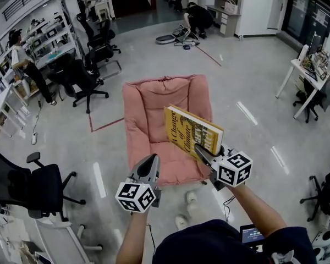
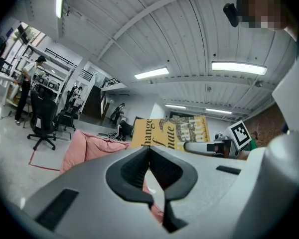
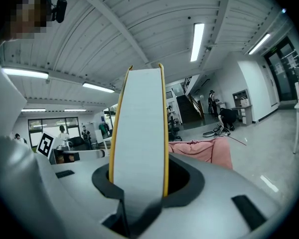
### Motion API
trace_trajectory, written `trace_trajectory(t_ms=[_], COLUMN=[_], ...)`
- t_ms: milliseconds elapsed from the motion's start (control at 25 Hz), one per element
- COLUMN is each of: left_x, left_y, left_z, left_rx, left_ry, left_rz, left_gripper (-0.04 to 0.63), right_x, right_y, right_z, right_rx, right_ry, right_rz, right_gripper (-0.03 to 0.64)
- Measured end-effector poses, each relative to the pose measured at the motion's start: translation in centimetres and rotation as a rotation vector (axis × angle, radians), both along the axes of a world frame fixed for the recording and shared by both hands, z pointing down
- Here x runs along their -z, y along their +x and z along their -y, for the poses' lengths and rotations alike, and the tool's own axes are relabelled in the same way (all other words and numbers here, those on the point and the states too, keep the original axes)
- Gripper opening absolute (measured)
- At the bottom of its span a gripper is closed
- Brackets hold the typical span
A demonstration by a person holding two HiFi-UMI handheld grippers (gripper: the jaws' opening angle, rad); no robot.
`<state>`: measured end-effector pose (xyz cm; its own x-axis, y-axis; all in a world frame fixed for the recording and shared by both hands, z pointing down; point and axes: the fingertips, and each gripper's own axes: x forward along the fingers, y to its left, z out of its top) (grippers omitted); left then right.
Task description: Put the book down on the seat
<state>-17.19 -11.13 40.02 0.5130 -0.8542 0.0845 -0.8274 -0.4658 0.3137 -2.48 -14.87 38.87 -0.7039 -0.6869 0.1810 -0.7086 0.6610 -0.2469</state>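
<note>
Nearest us are two bare forearms reaching out from a dark shirt, each hand holding a grey gripper with a marker cube. We see the left gripper with its jaws pressed together on nothing, pointing at the front edge of the seat. The right gripper pinches the lower corner of the book, and its own view shows the pale page edge and yellow covers clamped upright between the jaws. We see the book's yellow cover tilted, facing up and left, over the right half of the seat; we cannot tell whether it touches the cushion. The seat is a pink padded floor cushion with a raised back, lying on a glossy grey floor in a large open office under strip lights. A red tape line runs on the floor at the seat's left side. Black office chairs stand well to the left, with one more close at our lower left. A standing person is beside white shelving at far left, and a crouching person works over gear on the floor at the far end. A white table stands at right. Pale shoes show on the floor just below the seat's front edge.
</note>
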Motion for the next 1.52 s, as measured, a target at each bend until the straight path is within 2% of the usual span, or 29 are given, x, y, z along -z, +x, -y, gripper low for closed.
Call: trace_trajectory(t_ms=[360, 920, 1320, 1520], left_x=[-0.6, -1.6, -3.9, -5.8], left_y=[0.9, 1.5, 3.2, 3.6], left_z=[2.3, 6.7, 10.6, 12.4], left_rx=[0.026, 0.039, 0.021, 0.013], left_ry=[-0.030, -0.058, -0.117, -0.156], left_rz=[0.009, 0.019, 0.007, 0.026], left_gripper=[0.006, 0.006, 0.007, 0.007], right_x=[-1.0, -2.4, -5.2, -7.6], right_y=[1.7, 1.2, 2.6, 3.0], right_z=[3.0, 7.9, 11.9, 13.7], right_rx=[0.003, 0.030, 0.020, 0.026], right_ry=[-0.033, -0.050, -0.114, -0.160], right_rz=[0.006, -0.003, -0.015, -0.042], right_gripper=[0.155, 0.155, 0.155, 0.155])
